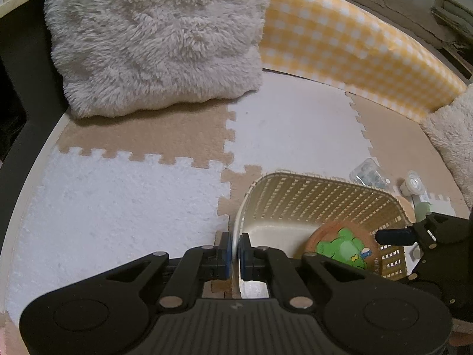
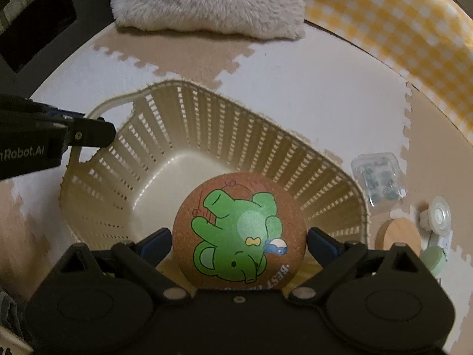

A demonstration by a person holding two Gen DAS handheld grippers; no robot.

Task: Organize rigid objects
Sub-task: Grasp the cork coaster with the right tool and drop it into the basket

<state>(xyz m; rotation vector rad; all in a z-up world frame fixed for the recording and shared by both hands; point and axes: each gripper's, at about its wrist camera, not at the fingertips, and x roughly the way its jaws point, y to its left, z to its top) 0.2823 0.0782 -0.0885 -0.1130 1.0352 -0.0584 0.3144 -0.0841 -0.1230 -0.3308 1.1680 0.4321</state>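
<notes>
A cream slatted plastic basket [image 2: 207, 124] stands on the foam mat; it also shows in the left wrist view [image 1: 310, 195]. My left gripper [image 1: 235, 254] is shut on the basket's left rim, pinching it between the blue pads. My right gripper [image 2: 239, 242] is shut on a round cork coaster [image 2: 239, 230] printed with a green elephant, held over the basket's near side. The coaster shows in the left wrist view [image 1: 343, 247] inside the basket outline.
To the right of the basket lie a clear plastic box of small parts [image 2: 378, 177], a round wooden coaster [image 2: 399, 233], a white round fitting [image 2: 439, 216] and a pale green piece [image 2: 433, 260]. A fluffy cushion [image 1: 153, 41] and a yellow checked bumper [image 1: 354, 47] stand behind.
</notes>
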